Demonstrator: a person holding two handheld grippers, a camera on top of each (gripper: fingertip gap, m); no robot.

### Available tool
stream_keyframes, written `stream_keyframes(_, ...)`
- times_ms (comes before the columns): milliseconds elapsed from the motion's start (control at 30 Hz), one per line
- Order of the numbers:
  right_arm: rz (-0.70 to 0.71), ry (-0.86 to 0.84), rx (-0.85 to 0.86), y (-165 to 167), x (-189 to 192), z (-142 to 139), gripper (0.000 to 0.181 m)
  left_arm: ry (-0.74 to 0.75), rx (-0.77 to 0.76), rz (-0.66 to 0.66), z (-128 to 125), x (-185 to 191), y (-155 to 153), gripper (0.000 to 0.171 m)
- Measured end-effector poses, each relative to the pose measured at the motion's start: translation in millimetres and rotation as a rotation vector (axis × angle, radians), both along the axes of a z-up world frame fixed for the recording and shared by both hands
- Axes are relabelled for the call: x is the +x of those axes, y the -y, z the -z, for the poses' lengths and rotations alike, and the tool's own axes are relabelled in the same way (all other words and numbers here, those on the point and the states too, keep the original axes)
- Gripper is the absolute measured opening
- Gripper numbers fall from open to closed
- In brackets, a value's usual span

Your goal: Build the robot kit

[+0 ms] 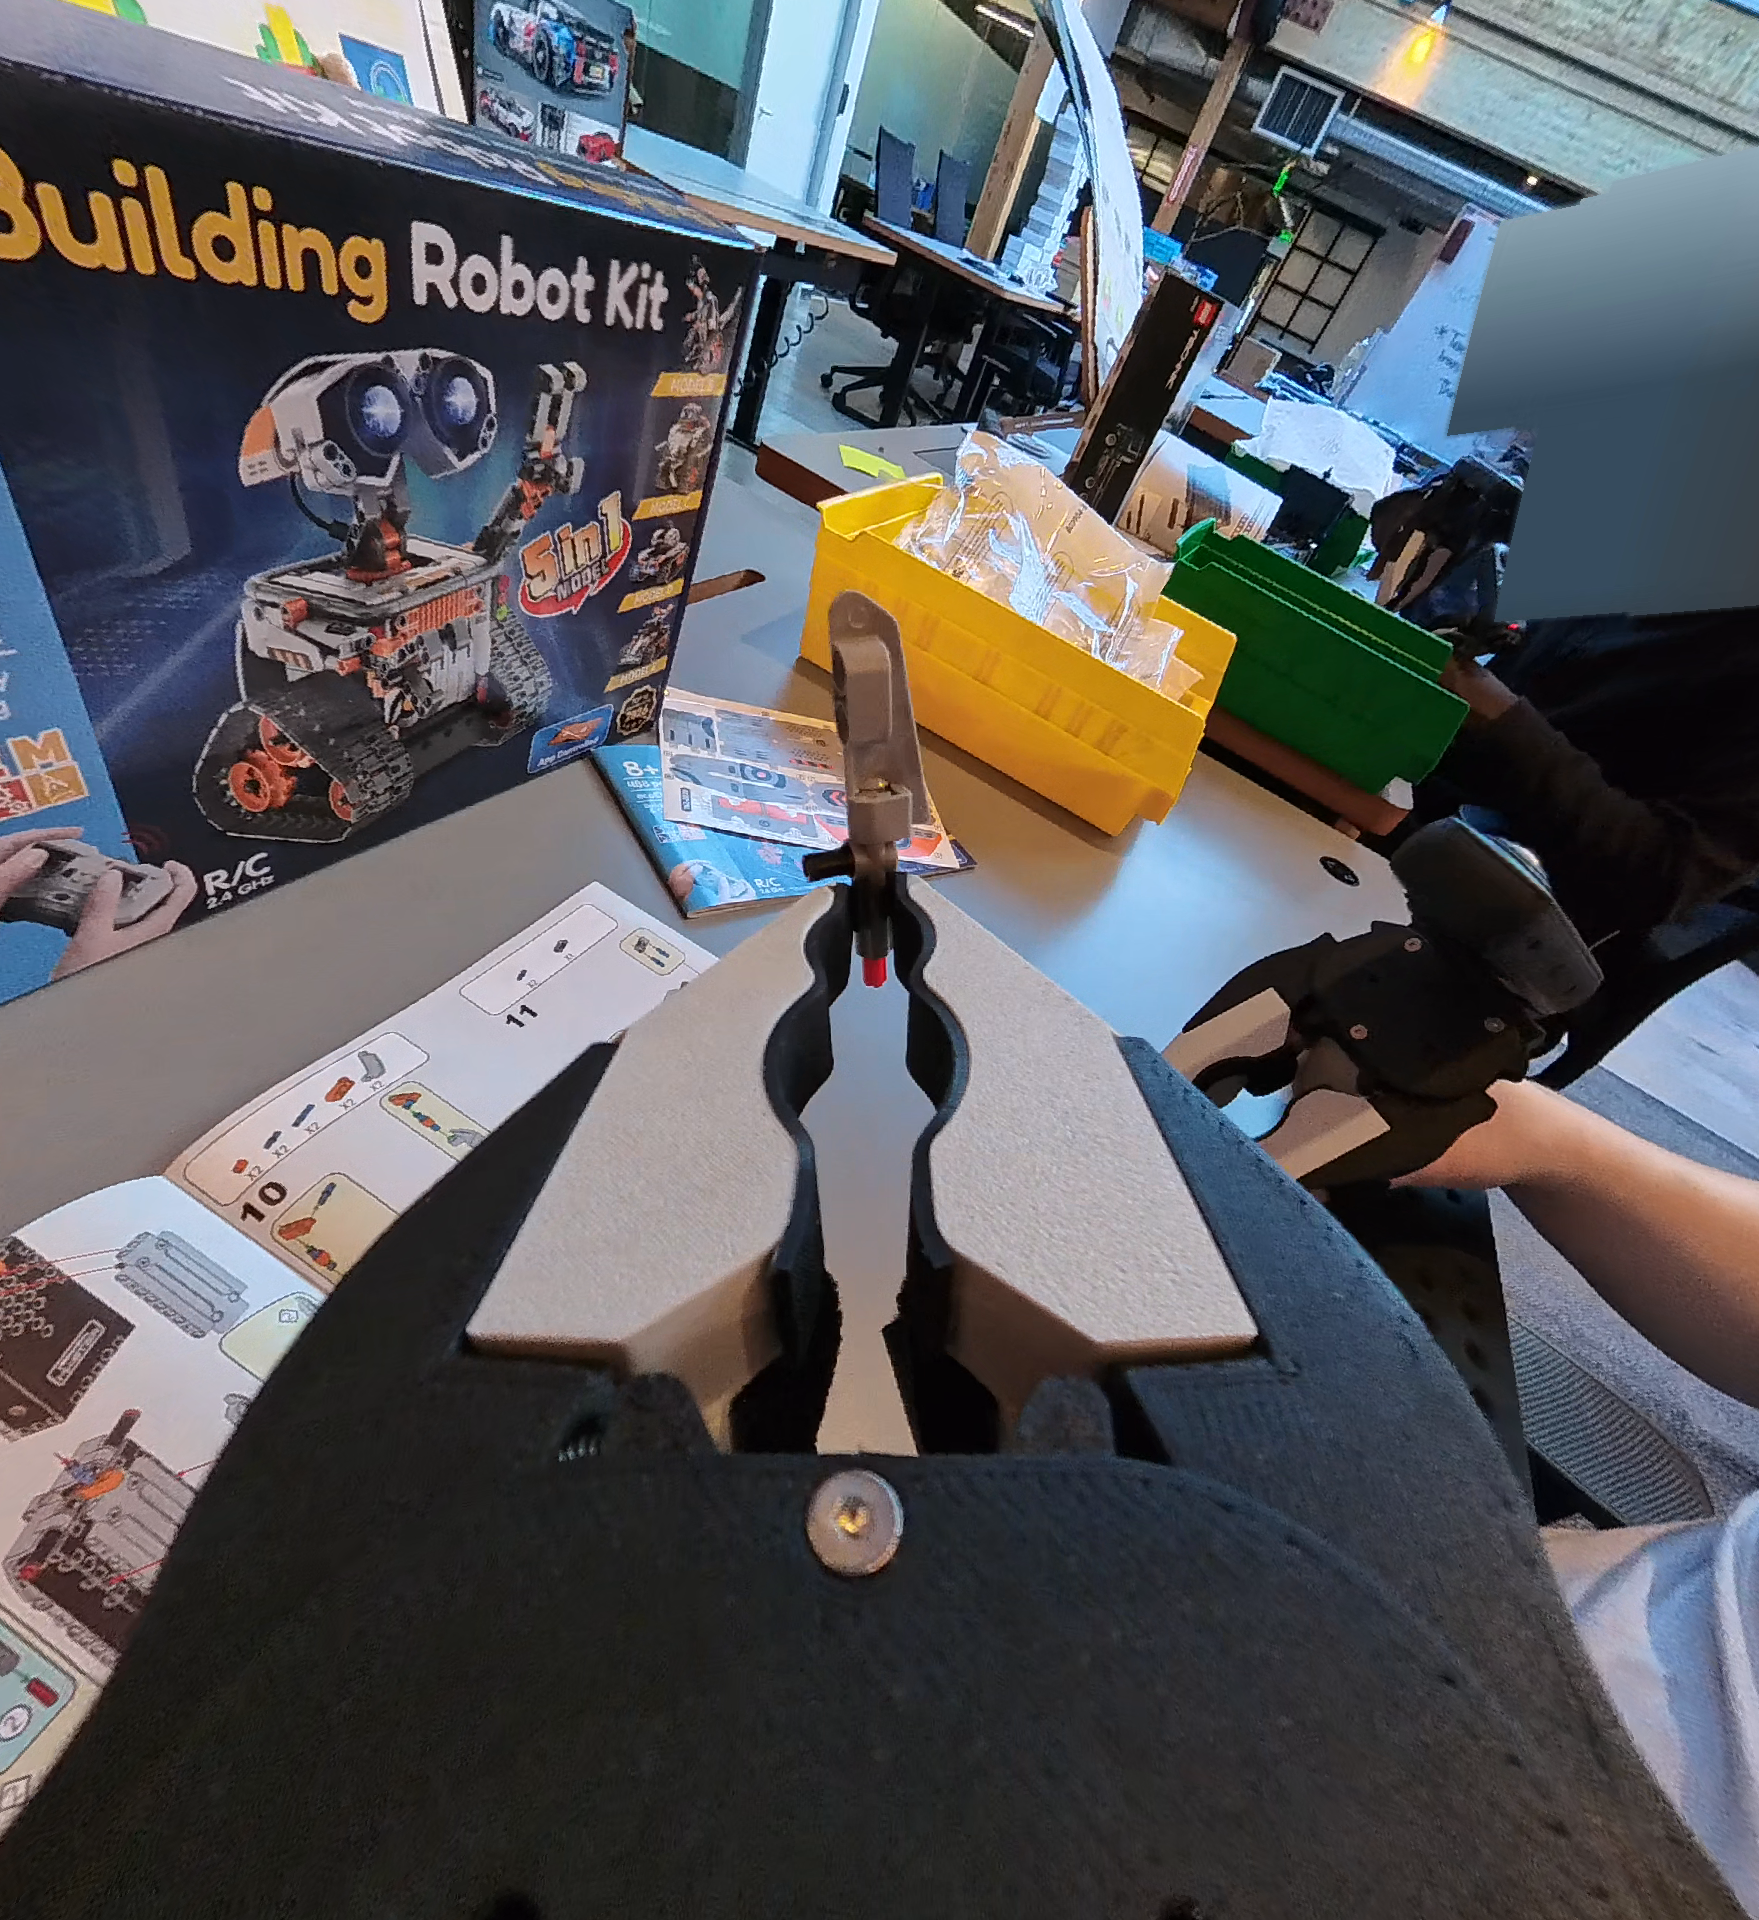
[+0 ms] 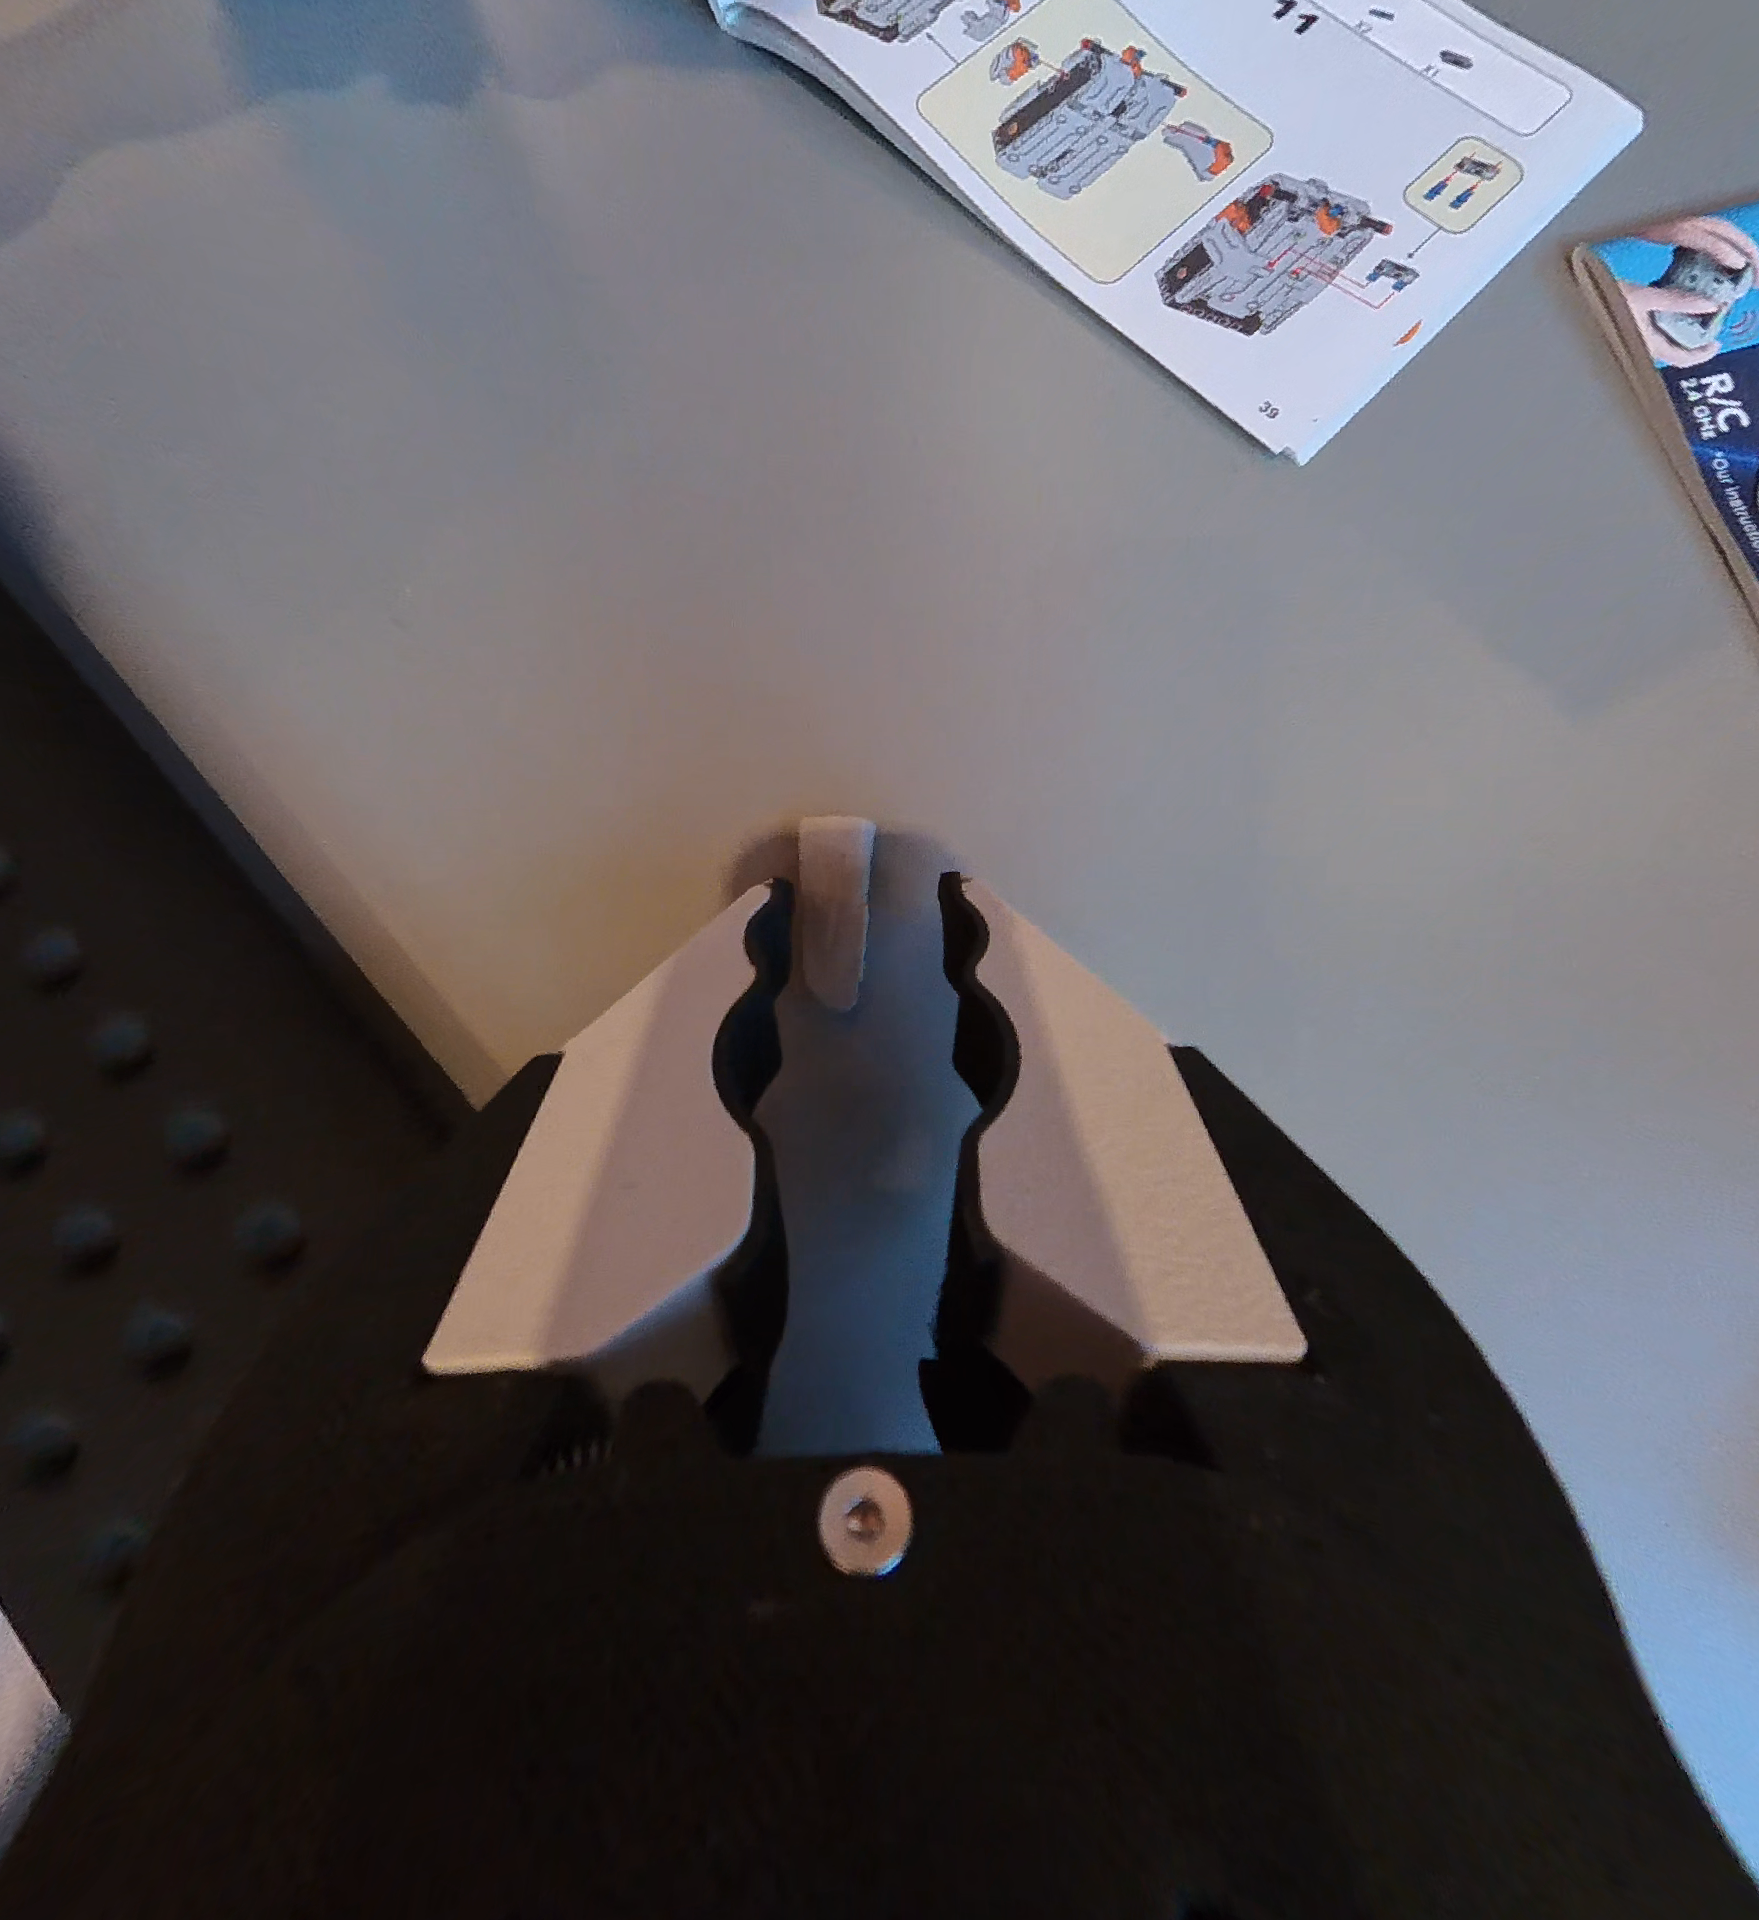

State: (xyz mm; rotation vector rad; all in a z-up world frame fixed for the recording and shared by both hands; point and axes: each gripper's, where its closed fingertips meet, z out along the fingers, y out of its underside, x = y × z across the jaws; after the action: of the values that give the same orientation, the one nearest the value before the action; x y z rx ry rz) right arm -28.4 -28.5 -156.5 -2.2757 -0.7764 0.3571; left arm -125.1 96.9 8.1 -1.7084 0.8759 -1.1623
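The left gripper (image 1: 870,914) jaws clench a grey part (image 1: 873,717) upright; the right gripper (image 2: 867,883) jaws gape around a pale piece (image 2: 835,914) near the counter (image 2: 646,520) edge.

Left wrist view: even, bright indoor light with a warm lamp (image 1: 1420,47) glowing far right; colours are saturated and focus is sharp from the printed box (image 1: 335,499) to the far room. Wide-angle distortion bends straight edges near the borders. Right wrist view: dimmer and softer; the grey desk (image 2: 646,520) carries broad, diffuse shadows at far left, the small pale piece (image 2: 833,904) between the fingertips is blurred, and the near left corner is out of focus.
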Motion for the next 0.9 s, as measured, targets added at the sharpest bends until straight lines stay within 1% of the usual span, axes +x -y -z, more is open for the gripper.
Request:
stream_keyframes(133,0.001,-0.001,-0.002,-0.1,0.1,0.5,0.027,0.010,-0.014,0.013,0.3,1.2,1.1,0.005)
stream_keyframes(333,-0.023,0.044,-0.024,1.9,-1.6,7.6,0.025,0.006,-0.027,0.020,3.5,2.9,1.0,0.005)
stream_keyframes(433,-0.028,0.044,-0.024,1.2,-2.6,7.2,0.018,0.003,-0.031,0.025,4.4,3.8,1.6,0.005)
stream_keyframes(467,-0.036,0.039,-0.026,1.9,-3.7,7.3,0.013,0.002,-0.030,0.023,4.8,3.9,1.3,0.005)
stream_keyframes(600,-0.053,0.037,-0.027,0.3,-6.5,7.2,0.013,0.000,-0.032,0.015,6.0,2.6,-0.6,0.005)
stream_keyframes(667,-0.093,0.032,-0.017,-4.5,-12.8,6.2,0.012,0.003,-0.032,0.005,5.9,0.6,-2.8,0.005)
stream_keyframes(733,-0.152,-0.001,0.014,-17.0,-24.9,2.4,0.012,0.010,-0.030,-0.017,5.9,-2.1,-6.3,0.005)
stream_keyframes(800,-0.204,-0.080,0.018,-35.7,-41.5,-4.1,0.012,0.014,-0.026,-0.039,6.5,-4.5,-10.2,0.005)
stream_keyframes(833,-0.218,-0.133,0.005,-45.7,-49.3,-9.7,0.012,0.018,-0.022,-0.051,6.7,-5.3,-12.5,0.005)
stream_keyframes(900,-0.259,-0.289,0.006,-64.2,-66.7,-32.6,0.012,0.022,-0.030,-0.060,9.3,-5.8,-15.4,0.005)
